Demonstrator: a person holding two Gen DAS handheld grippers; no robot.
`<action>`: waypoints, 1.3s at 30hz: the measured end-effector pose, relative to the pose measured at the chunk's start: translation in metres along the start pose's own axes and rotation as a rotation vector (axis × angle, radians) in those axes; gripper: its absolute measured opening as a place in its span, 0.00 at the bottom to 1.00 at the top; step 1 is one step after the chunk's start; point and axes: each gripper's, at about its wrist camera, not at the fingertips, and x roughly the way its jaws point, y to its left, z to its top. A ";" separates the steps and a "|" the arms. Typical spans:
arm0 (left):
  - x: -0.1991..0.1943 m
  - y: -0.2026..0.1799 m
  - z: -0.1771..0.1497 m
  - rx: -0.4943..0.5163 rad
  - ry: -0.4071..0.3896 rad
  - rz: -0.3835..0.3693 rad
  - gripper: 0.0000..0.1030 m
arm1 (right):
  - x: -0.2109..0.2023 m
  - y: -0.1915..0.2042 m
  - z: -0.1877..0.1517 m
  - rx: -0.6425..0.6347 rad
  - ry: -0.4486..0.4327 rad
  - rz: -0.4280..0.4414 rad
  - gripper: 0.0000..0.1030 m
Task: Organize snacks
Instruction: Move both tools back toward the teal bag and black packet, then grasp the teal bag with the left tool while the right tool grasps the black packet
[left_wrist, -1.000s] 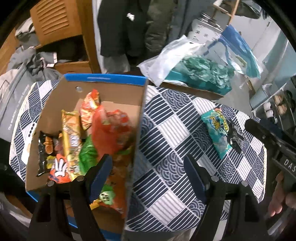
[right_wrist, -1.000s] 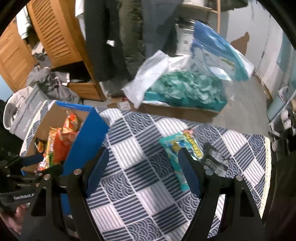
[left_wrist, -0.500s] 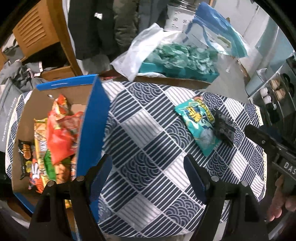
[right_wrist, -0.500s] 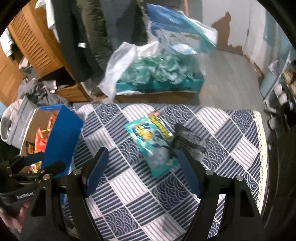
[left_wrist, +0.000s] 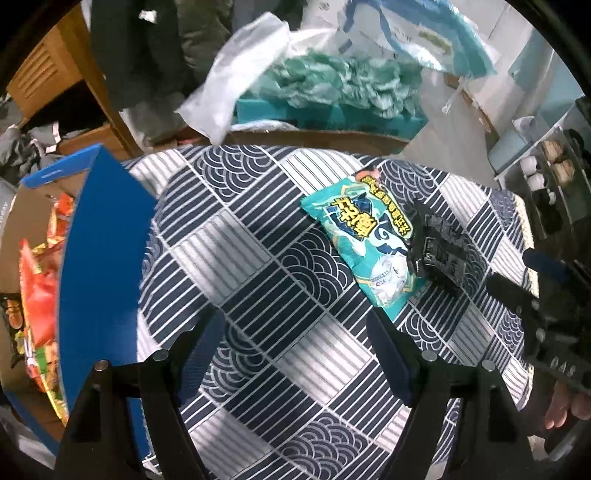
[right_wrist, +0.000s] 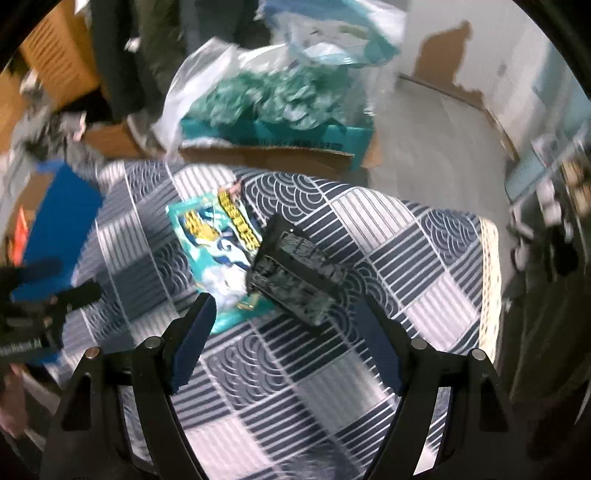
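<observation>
At the far left stands one blue cardboard box (left_wrist: 99, 266), its open top showing a heap of red, orange and green snack packs (left_wrist: 37, 288), too jumbled to count. To its right spreads one table under a navy-and-white patterned cloth (left_wrist: 258, 280). Two snacks lie loose on the cloth: one teal packet (left_wrist: 364, 240) and, overlapping its right edge, one black packet (left_wrist: 439, 254). The left gripper (left_wrist: 295, 354) hangs above the cloth between box and packets, its jaws spread wide and holding nothing. The right gripper (right_wrist: 284, 339), likewise spread wide and empty, hangs just short of the two packets, the black one (right_wrist: 299, 277) nearest its fingers. Beyond the table sits one teal carton of crumpled green wrappers (left_wrist: 332, 85).
</observation>
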 end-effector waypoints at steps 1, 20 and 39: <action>0.004 -0.002 0.002 0.001 0.006 0.000 0.78 | 0.005 -0.001 0.000 -0.032 0.012 0.004 0.76; 0.078 -0.022 0.044 -0.063 0.132 0.013 0.78 | 0.079 -0.008 -0.003 -0.260 0.096 -0.010 0.76; 0.102 -0.025 0.058 -0.115 0.182 -0.067 0.79 | 0.125 -0.006 0.020 -0.307 0.179 -0.035 0.74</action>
